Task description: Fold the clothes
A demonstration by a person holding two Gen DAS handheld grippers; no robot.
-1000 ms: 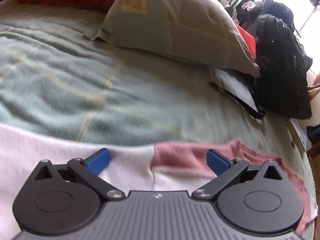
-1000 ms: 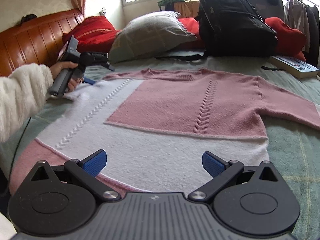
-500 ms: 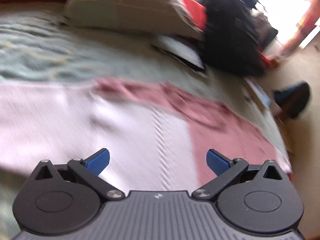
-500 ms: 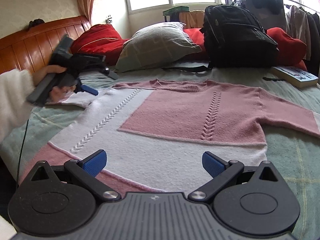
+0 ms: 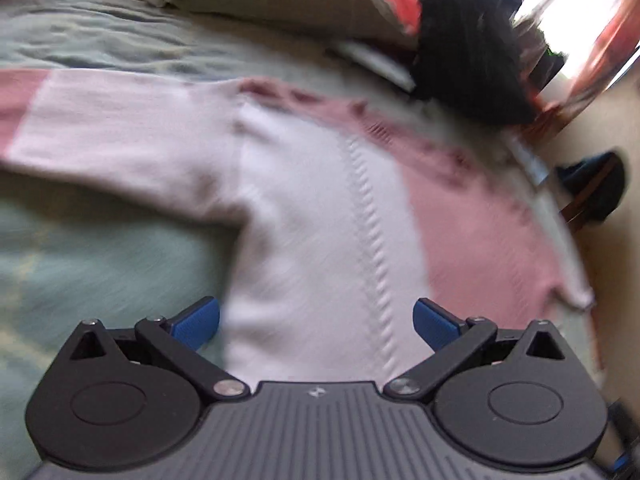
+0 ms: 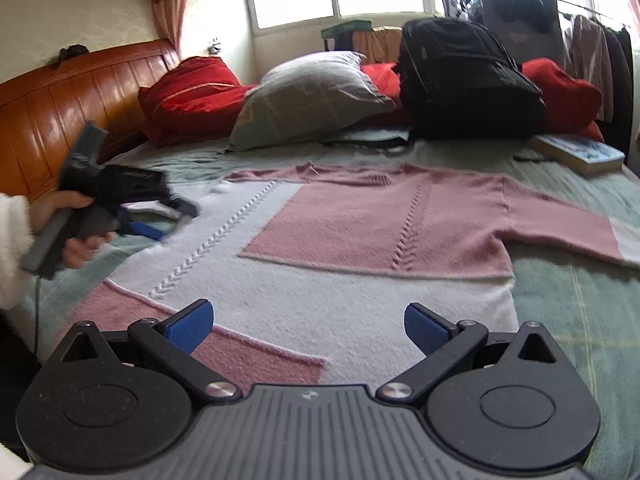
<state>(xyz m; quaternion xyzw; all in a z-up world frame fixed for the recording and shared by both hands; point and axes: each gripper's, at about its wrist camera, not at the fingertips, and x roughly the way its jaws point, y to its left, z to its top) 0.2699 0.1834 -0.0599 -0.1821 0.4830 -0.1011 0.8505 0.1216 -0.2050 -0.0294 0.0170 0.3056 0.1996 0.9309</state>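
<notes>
The pink-and-white sweater (image 6: 332,248) lies flat on the green bedspread (image 6: 568,300), its sleeves stretched crosswise. The left gripper (image 5: 316,320), jaws apart and empty, hovers nearest the white sleeve (image 5: 120,128); the right gripper (image 6: 308,326), jaws also apart, faces the hem.

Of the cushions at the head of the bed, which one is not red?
The grey-green checked pillow, lying between the red cushions and the black backpack.

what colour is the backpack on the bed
The backpack is black, clearest in the right wrist view.
</notes>
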